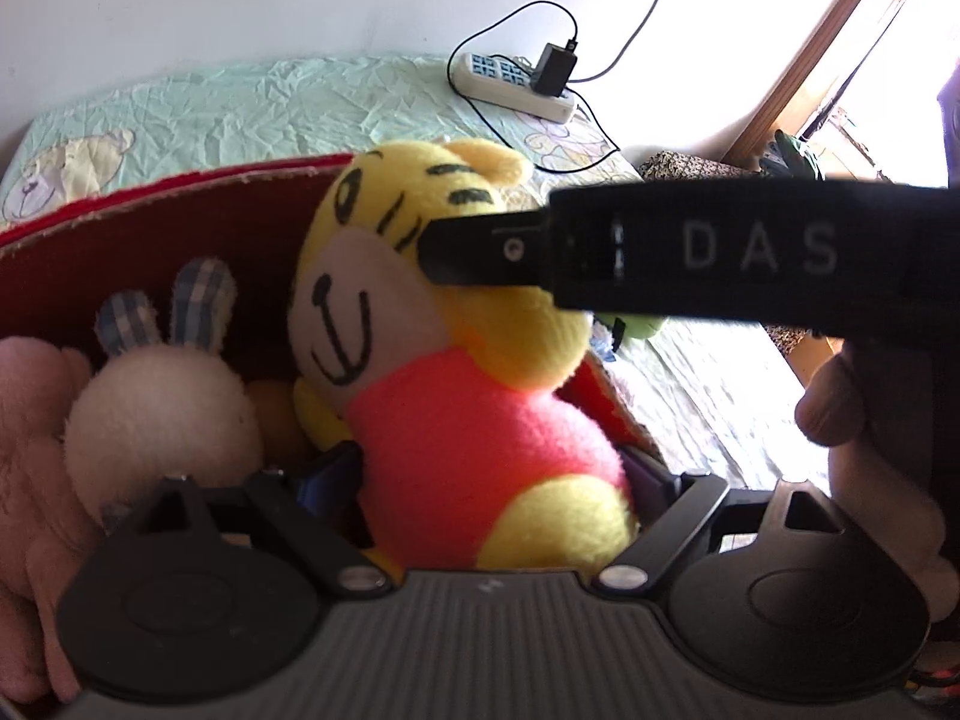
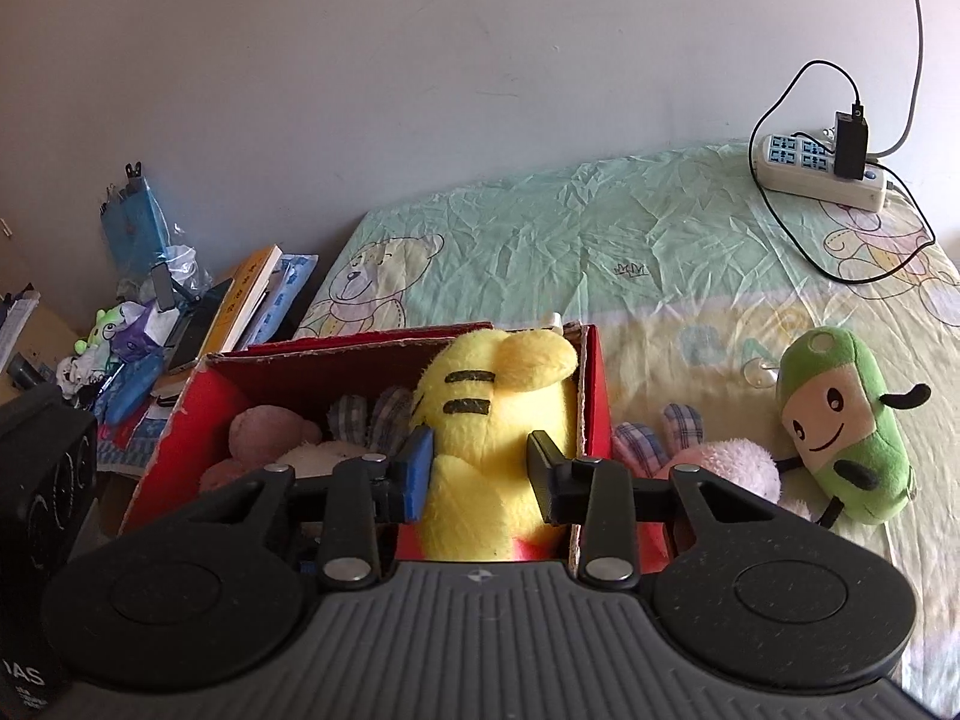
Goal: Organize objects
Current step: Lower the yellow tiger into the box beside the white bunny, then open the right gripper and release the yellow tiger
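Right gripper (image 2: 480, 468) pinched the yellow tiger plush's (image 2: 492, 420) head inside the red box (image 2: 591, 390); left gripper (image 1: 492, 468) hugged its pink body, contact unclear. Box: three plushies. Bed (image 2: 600, 240): two.

A bed in a wrinkled pale-green cartoon-bear sheet (image 2: 600, 240) carries a red cardboard box (image 2: 591, 396) near left, a green plush toy (image 2: 840, 450) near right, a pink plush bunny (image 2: 720, 462) between, and a white power strip (image 2: 816, 171) far right.

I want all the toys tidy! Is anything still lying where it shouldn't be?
Yes. The green plush and a pink bunny lie on the bed sheet, outside the red box. The yellow tiger sticks up above the box rim instead of sitting down inside.
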